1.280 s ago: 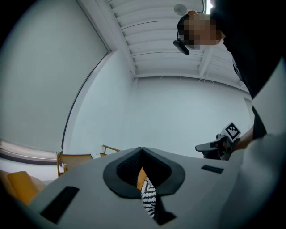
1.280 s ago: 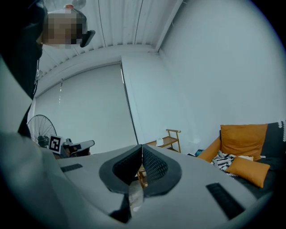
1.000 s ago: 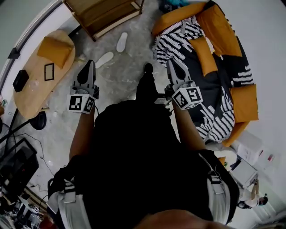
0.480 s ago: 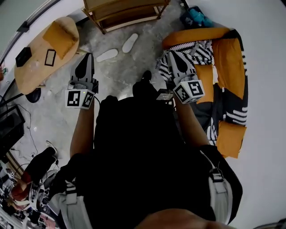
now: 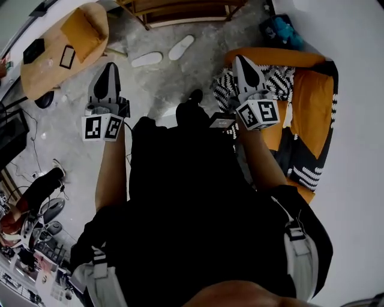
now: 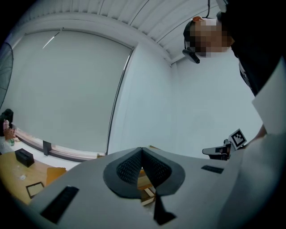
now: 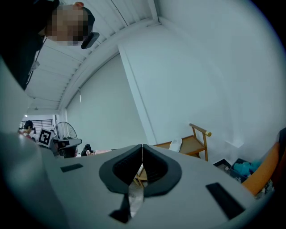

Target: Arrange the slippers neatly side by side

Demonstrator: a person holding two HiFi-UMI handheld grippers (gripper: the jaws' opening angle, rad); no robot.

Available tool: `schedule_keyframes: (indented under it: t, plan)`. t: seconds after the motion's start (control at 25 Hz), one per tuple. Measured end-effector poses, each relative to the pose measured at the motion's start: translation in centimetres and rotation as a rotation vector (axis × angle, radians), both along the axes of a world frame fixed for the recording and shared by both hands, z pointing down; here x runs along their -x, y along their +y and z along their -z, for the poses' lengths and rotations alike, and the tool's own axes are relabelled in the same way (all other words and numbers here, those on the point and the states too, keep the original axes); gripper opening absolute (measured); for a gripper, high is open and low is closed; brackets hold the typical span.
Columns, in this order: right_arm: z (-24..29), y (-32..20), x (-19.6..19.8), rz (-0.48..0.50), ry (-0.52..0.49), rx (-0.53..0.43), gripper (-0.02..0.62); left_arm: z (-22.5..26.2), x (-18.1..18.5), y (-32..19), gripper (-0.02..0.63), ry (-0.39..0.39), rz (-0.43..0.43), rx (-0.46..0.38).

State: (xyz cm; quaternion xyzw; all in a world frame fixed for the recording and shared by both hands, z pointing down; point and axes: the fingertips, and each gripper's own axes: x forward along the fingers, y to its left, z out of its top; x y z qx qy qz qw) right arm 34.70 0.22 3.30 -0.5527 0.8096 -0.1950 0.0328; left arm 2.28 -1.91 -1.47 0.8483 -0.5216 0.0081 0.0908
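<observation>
Slippers (image 5: 147,59), plain white, lie apart on the grey floor (image 5: 174,90).

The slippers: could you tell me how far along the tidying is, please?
Done: nothing visible. One white slipper and the other slipper lie apart on the floor, at different angles, near the wooden rack. In hand: nothing; the left gripper and right gripper are shut and empty, short of them. Left: set both side by side.
</observation>
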Motion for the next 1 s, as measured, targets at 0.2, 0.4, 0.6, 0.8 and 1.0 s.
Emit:
schedule_keyframes:
  t: [0.2,0.4,0.6,0.8,1.0]
  plan:
    - [-1.9,-2.7,-0.8,0.046,0.015,0.006,0.032,-0.3,1.4,-0.4,0.014,0.070,0.112,0.051]
    - [-3.6,-5.0,-0.4,0.049,0.046,-0.006,0.032,-1.3,3.5,-0.3,0.014,0.030,0.142,0.071]
    - [-4.3,-6.2,1.7,0.035,0.084,-0.013,0.031,-3.7,6.9,-0.8,0.013,0.049,0.156,0.090]
    - [-4.8,-6.9,6.9,0.042,0.120,-0.048,0.032,-7.8,12.4,-3.2,0.014,0.070,0.166,0.131]
    - [-6.6,-6.5,11.7,0.039,0.119,-0.028,0.031,-11.8,14.5,-4.9,0.014,0.037,0.077,0.163]
